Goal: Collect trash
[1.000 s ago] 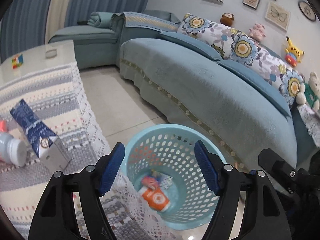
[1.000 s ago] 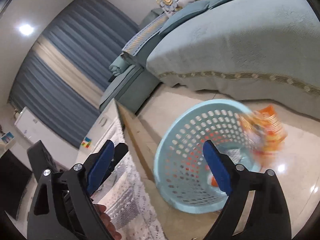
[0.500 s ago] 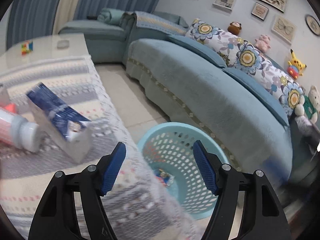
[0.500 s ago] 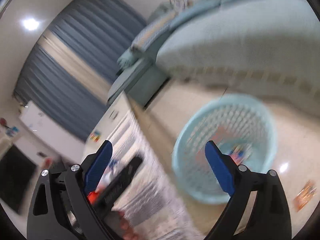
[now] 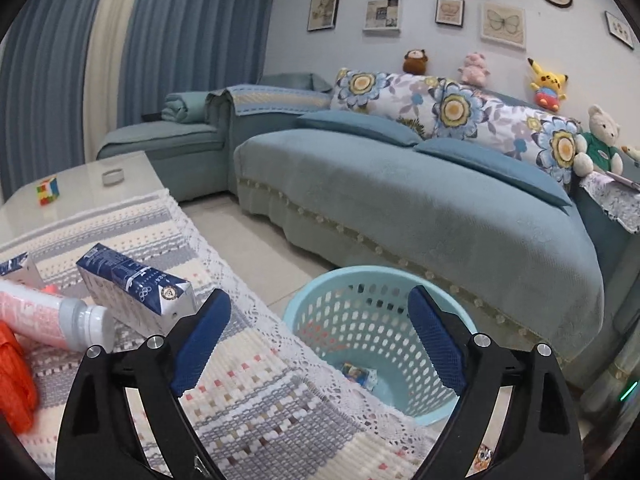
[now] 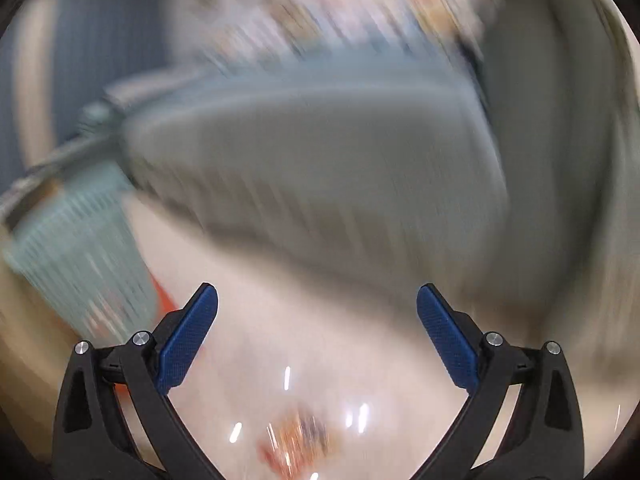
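my left gripper (image 5: 316,336) has just been opening with nothing between its jaws, so i should swing left and square up on the carton (image 5: 134,290).

On my tabletop (image 5: 120,184) I count two blue cartons (image 5: 134,286) — one white bottle (image 5: 52,320), one puzzle cube (image 5: 48,189); one basket (image 5: 320,304) on the floor, five plush toys (image 5: 600,136).

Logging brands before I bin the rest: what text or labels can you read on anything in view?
Blue milk carton: white print and a round emblem, too small to read.
Second carton: print unreadable.
Pink bottle: no legible label.
Wrapper in basket: unreadable.
Right wrist view: blurred, nothing legible.
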`<state>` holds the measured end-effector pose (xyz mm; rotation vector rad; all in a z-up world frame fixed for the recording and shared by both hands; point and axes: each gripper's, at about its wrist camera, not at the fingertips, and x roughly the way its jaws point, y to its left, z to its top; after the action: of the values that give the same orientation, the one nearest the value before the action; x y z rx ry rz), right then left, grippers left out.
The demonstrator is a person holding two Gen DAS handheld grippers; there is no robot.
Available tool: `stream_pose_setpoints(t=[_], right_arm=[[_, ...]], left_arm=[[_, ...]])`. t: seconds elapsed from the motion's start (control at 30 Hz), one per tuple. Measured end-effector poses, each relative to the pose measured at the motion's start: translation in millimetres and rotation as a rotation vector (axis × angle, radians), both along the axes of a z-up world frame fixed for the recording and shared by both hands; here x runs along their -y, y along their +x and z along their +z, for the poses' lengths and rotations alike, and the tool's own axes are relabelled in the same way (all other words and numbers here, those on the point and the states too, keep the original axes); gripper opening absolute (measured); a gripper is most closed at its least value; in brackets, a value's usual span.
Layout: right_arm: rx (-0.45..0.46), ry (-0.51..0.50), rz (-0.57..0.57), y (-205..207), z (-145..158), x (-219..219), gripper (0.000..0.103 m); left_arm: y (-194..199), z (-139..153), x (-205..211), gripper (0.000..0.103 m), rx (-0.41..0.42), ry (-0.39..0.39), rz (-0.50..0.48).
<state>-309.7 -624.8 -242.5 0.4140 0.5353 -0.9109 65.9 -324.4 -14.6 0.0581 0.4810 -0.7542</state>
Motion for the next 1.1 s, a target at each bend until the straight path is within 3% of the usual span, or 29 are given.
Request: stream_pose_setpoints(t=[0.07, 0.13, 0.2, 0.33, 0.43, 0.53, 0.6, 0.67, 0.77, 0.9, 1.03, 1.07, 1.1], right_arm=[[-0.066, 0.126, -0.039, -15.0, -77.1, -5.9, 0.095], [-0.141, 0.181, -0.004, -10.2, -135.1, -20.6, 0.095], [-0.16, 0.205, 0.038, 4.0, -162.7, -28.1, 0.095], [-0.14, 0.228, 0.056, 33.1, -186.6, -21.8, 0.094], [-0.178, 0.3, 0.013, 51.3, -203.8, -13.6, 0.085], [-0.2, 0.328, -0.008, 63.6, -219.2, -9.7, 0.057], [-0.215, 0.328, -0.029, 68.2, -225.1, -7.7, 0.02], [-0.208, 0.334, -0.041, 64.8, -228.2, -6.4, 0.0], [-0.146, 0.355, -0.041, 61.1, -223.1, -3.1, 0.0], [-0.133, 0.348, -0.018, 64.8, -211.2, -3.1, 0.0], [-0.109, 0.397, -0.104, 45.9, -215.4, -1.0, 0.003], [-0.102, 0.421, -0.113, 41.4, -220.0, -1.7, 0.019], [-0.107, 0.427, -0.104, 40.5, -223.5, -4.2, 0.054]], left_arm=[[-0.7, -0.5, -4.0, 0.088, -0.005, -0.008, 0.006], [-1.1, -1.1, -4.4, 0.089, -0.006, -0.001, 0.01], [-1.4, -2.9, 2.9, 0.09, -0.004, 0.04, 0.009], [-7.3, -8.5, 22.6, 0.09, 0.022, 0.14, -0.025], [-9.6, -11.5, 31.7, 0.089, 0.04, 0.189, -0.038], [-7.5, -15.9, 38.7, 0.089, 0.036, 0.234, -0.033], [-9.4, -16.8, 40.3, 0.089, 0.042, 0.244, -0.047], [-11.2, -16.8, 41.2, 0.089, 0.048, 0.246, -0.059], [-13.6, -16.3, 42.0, 0.089, 0.058, 0.247, -0.07], [-16.4, -16.1, 42.4, 0.089, 0.069, 0.246, -0.073], [-21.2, -14.0, 41.5, 0.089, 0.086, 0.235, -0.081], [-21.5, -13.4, 40.8, 0.089, 0.088, 0.232, -0.083], [-22.1, -13.0, 40.0, 0.089, 0.091, 0.228, -0.086]])
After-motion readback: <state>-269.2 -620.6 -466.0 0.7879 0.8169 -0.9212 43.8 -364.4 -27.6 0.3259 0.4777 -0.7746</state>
